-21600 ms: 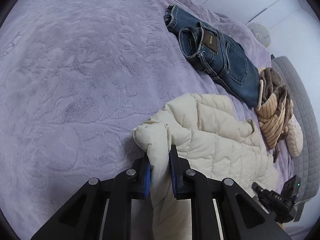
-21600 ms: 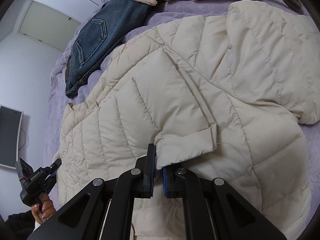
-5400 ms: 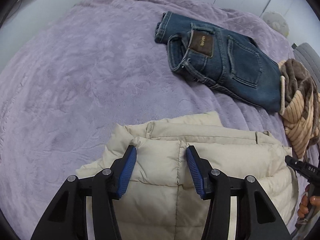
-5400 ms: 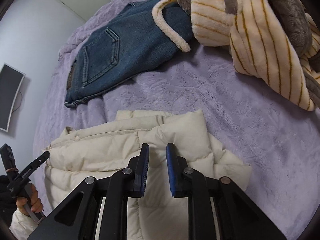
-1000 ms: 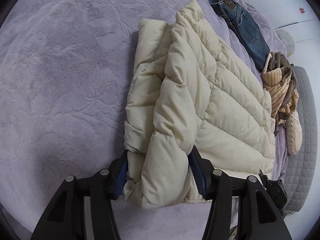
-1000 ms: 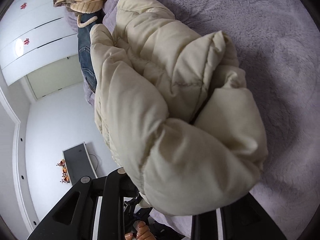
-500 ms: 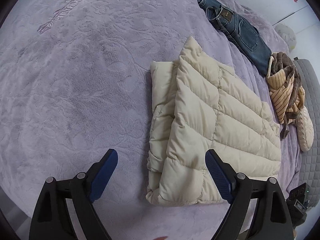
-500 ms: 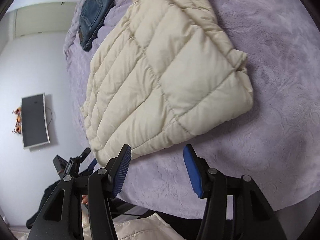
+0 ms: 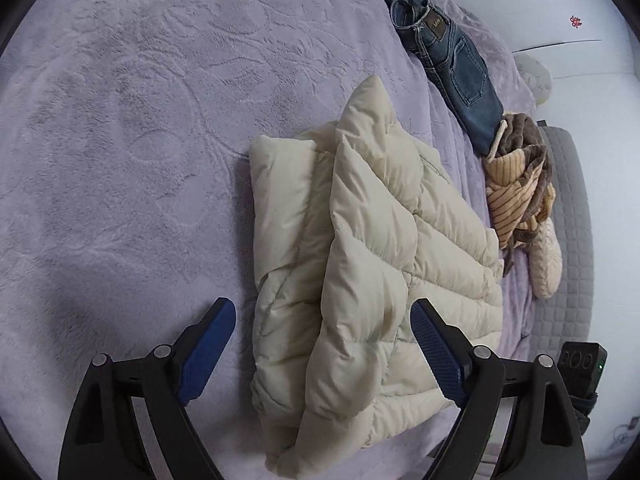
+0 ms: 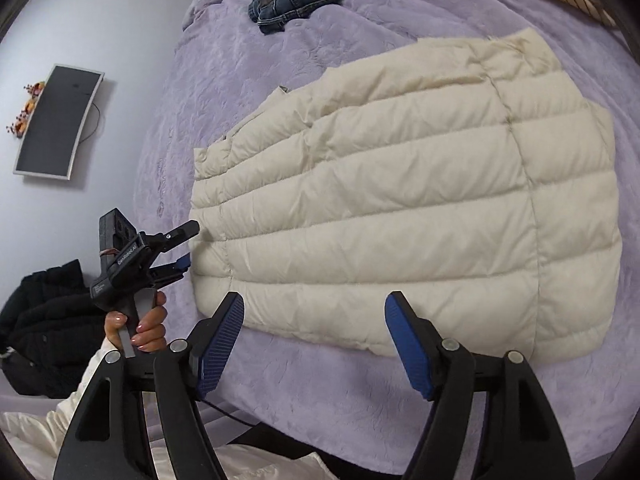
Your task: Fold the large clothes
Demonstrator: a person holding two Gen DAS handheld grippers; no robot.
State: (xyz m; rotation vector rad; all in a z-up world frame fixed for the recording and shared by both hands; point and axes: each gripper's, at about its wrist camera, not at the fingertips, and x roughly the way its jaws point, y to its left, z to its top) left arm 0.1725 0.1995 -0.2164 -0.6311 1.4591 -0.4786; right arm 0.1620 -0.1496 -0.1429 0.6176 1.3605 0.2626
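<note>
Cream quilted jacket [image 9: 372, 264], lilac embossed blanket [image 9: 120, 140], blue jeans [image 9: 448, 52].

The cream quilted jacket [image 10: 400, 208] lies folded into a puffy rectangle, flat on the purple blanket [image 10: 320, 392], layers stacked.

The left gripper [image 9: 322, 322] points steeply down, its blue-padded jaws spread wide and gripping nothing. From the right wrist camera it shows at the left [image 10: 182, 246], held by a hand [image 10: 140, 326] wrapped around its grey handle, with a white sleeve [image 10: 86, 372] below. The right gripper [image 10: 314, 320] also tilts steeply downward; its jaws are opening, with nothing pressed between the blue pads [image 10: 220, 346].
</note>
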